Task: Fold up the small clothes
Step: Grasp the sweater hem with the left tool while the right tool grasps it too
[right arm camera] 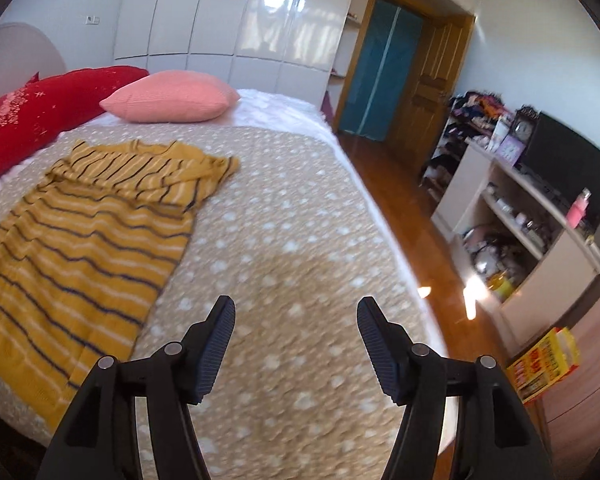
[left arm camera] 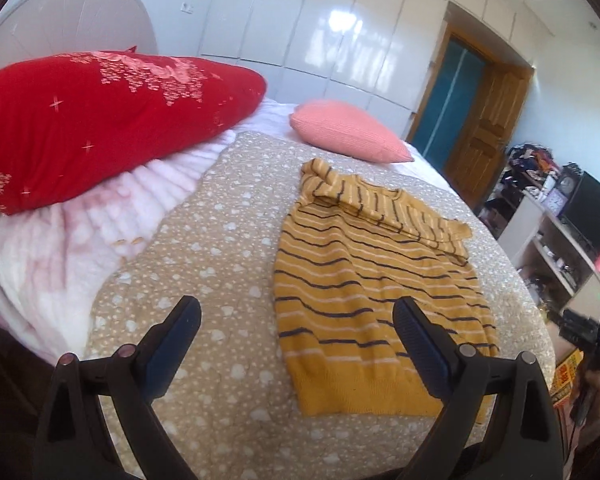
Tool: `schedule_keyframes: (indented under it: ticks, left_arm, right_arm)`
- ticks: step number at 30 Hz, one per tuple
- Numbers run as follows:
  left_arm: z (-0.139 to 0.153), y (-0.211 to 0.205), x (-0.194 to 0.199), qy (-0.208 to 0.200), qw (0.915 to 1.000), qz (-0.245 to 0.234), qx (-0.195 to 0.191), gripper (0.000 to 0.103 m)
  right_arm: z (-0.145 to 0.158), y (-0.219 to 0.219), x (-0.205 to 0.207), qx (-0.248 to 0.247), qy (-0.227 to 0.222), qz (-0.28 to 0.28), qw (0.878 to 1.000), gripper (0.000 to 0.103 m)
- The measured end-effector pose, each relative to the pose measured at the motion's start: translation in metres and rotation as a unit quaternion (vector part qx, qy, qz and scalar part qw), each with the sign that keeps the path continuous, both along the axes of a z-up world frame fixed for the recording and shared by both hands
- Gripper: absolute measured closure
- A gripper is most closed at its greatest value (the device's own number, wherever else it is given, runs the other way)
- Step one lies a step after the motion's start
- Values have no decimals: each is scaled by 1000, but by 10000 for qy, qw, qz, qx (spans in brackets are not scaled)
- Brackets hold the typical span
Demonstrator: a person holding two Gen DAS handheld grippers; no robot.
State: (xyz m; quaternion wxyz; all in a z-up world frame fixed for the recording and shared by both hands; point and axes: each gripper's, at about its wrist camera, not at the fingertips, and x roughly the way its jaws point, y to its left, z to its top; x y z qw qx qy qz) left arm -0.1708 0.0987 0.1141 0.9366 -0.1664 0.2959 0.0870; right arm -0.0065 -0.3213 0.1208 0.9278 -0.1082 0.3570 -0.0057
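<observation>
A wide bed fills both views, spread with a tan blanket dotted in white. Behind it runs a glossy white wardrobe wall, and off to the side a wooden door stands by a blue curtain. At the head of the bed a big red pillow sits on a fluffy pink cover, with a smaller pink pillow just beyond it.

And here is the one to watch: the yellow striped sweater lies flat on the tan blanket, hem toward the cameras, both sleeves folded across the chest near the neckline. In the right wrist view it lies to the left, well clear of that gripper.

The left gripper hangs above the blanket with its jaws spread wide and nothing between them, its right finger seen over the sweater's lower edge. The right gripper hovers over bare blanket near the bed's edge, jaws parted, empty. It also shows at the left view's right margin, in a person's hand.

Beside the bed, a white shelf unit carries a dark screen, clocks and clutter; a yellow box sits low down.
</observation>
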Motion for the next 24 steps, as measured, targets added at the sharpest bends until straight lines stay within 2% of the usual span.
schedule_keyframes:
  ticks: [4,9,16,19,24]
  left_arm:
    - [-1,6,-7,41,9998,95,-184,7]
    - [-15,11,-4,324,9992,167,-169,7]
    - [-47,9,21,714,9956,-72,-610,7]
    - [-66,4,43,924,9915,-333,-860,7]
    - [-92,-7,72,1126,9813,-764,-1360,7]
  right_arm:
    - [-23,2,-12,714,246,73,9971,35]
    - [-42,2,-19,1318,398,78,9905,35]
    - [-66,11,-12,2522,790,458,9634,35]
    - [-76,26,-7,2774,966,650,9537,35]
    - [-90,49,-5,2834,1109,888,9484,34]
